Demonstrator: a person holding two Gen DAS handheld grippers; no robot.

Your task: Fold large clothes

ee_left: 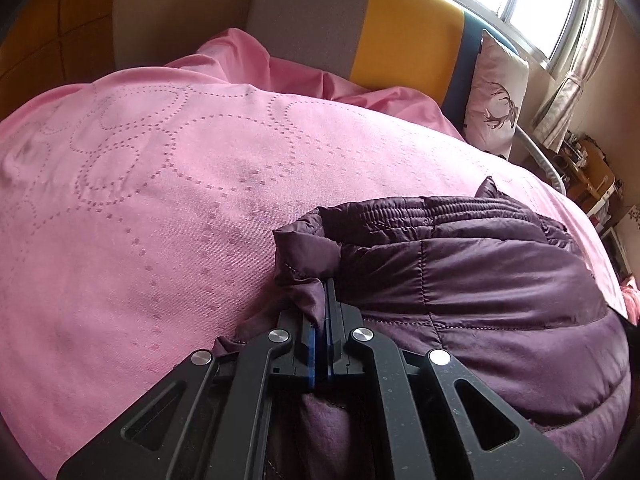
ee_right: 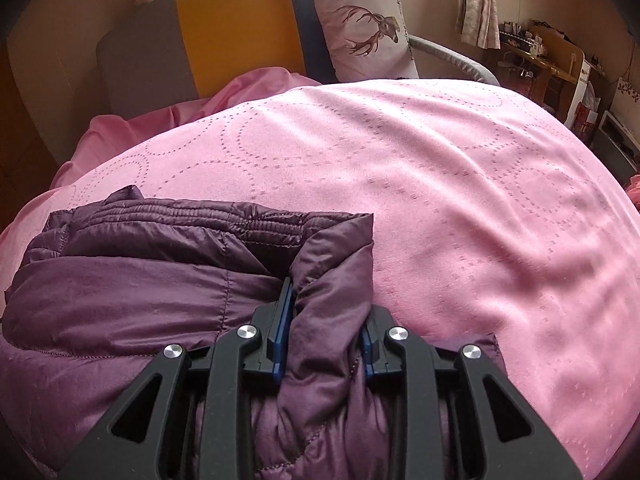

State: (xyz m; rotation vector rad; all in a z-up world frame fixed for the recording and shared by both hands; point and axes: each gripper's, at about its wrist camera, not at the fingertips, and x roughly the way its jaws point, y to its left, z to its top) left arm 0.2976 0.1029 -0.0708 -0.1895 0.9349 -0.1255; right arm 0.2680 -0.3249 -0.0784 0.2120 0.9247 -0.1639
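Observation:
A dark purple quilted jacket (ee_left: 480,280) lies on the pink bed cover (ee_left: 180,200). My left gripper (ee_left: 320,304) is shut on a fold of the jacket's left edge, the blue pads nearly together with thin fabric between. In the right wrist view the jacket (ee_right: 140,280) fills the lower left. My right gripper (ee_right: 326,304) is shut on a thick bunch of the jacket's right edge, the fabric bulging between the blue pads (ee_right: 280,320). The jacket's ribbed hem lies along its far side.
The pink cover (ee_right: 440,200) spreads wide to the far side and right. A grey, yellow and blue headboard (ee_right: 236,28) stands behind. A deer-print pillow (ee_right: 364,24) leans on it. A wooden desk (ee_right: 552,60) with clutter stands at the far right, by curtains.

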